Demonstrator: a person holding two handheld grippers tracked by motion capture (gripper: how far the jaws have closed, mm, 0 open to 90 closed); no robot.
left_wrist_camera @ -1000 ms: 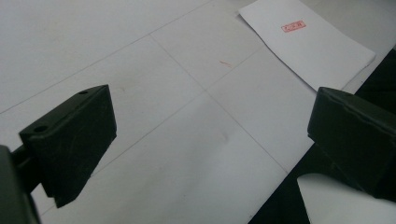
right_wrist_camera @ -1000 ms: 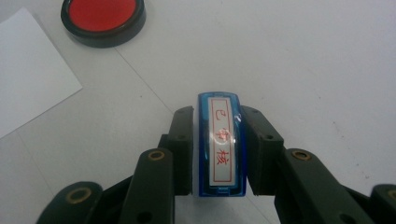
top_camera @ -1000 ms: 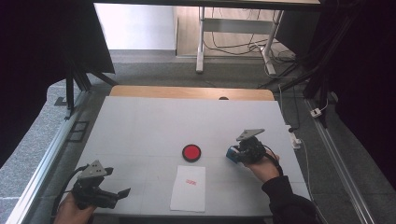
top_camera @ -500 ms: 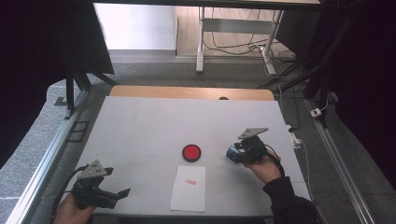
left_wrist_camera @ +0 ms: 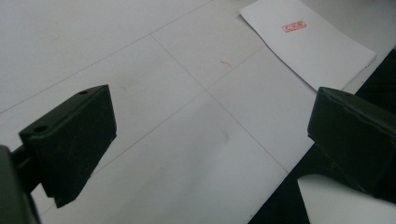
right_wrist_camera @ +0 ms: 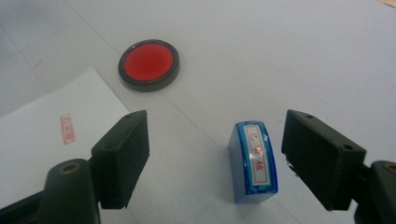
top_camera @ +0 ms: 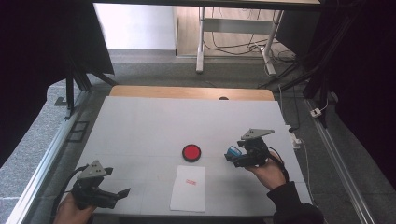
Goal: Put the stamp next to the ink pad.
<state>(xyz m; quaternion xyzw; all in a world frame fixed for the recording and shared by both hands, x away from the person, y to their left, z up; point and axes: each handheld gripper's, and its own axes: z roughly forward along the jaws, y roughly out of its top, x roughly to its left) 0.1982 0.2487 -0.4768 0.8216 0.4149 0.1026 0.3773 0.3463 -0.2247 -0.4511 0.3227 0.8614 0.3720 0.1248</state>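
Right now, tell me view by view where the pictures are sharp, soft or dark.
High view: dark at both sides, table evenly lit. Left gripper view: near jaws soft, paper fairly sharp. Right gripper view: blue stamp and red ink pad crisp, small glare on the stamp's label.

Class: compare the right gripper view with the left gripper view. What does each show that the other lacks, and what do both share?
Right gripper view alone: the blue stamp standing free between the open right gripper, whose jaws have just been opening, and the red ink pad. Left gripper view alone: the open left gripper. Both: the stamped paper and the white table.
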